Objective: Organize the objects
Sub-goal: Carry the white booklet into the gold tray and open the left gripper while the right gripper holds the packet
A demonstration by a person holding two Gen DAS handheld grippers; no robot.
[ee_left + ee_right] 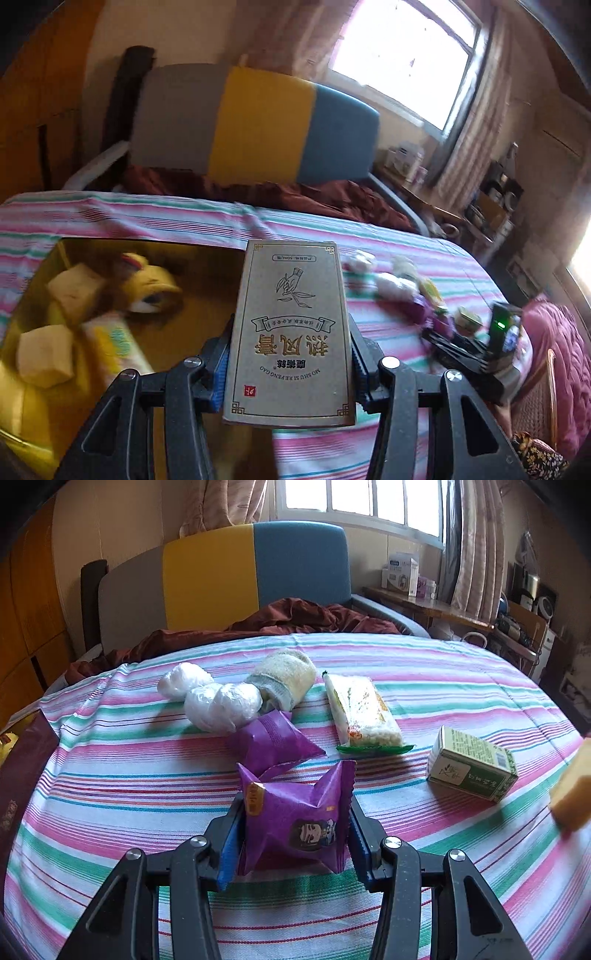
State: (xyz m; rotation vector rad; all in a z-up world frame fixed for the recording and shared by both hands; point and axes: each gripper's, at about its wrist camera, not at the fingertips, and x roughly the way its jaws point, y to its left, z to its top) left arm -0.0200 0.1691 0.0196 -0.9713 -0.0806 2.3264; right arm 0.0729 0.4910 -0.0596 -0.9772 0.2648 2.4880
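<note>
Maybe halfway: the bin point(44, 266) already has a plush point(147, 284) and some packs. Left gripper point(288, 365) clamps a carton point(291, 332) beside it, right gripper point(293, 838) pinches a purple packet point(295, 827), and several bits are left on the table point(110, 775).

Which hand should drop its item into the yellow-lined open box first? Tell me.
Left. The left gripper holds the grey cardboard carton right beside the box; the right gripper, clamping a purple snack packet, is mid-table.

Striped pink, green and white cloth point(406, 672) covers the work surface. Behind it, chair back point(255, 576) in grey, yellow and blue panels, dark red fabric point(295, 616) bunched on the seat. Bright window point(362, 502), patterned curtains point(476, 542), cluttered wooden side table point(428, 607), cream walls
</note>
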